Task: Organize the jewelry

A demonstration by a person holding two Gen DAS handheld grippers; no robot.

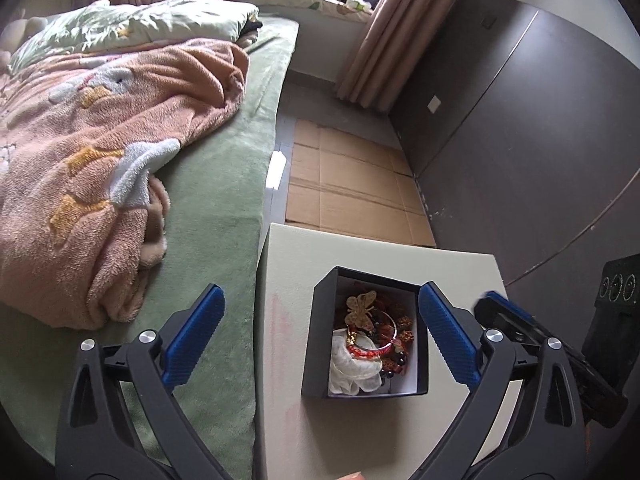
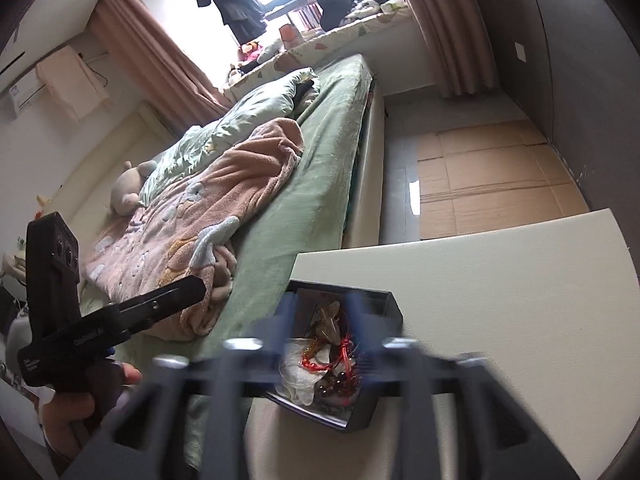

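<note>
Left hand-held gripper (image 1: 320, 336) wide apart; right hand-held gripper (image 2: 322, 344) blurred, seemingly parted.

We're in a home bedroom: bed (image 1: 224, 184) with green sheet, pink fleece blanket (image 1: 100, 168), pillow (image 1: 160, 24), plush toy (image 2: 128, 192). Pink curtains (image 2: 160, 60) at a cluttered window ledge (image 2: 340, 28), clothes hanging there, wall AC unit (image 2: 24, 88).

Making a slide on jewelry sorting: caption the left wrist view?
Open left gripper poised over a black box of jewelry on a white table beside a bed.
</note>
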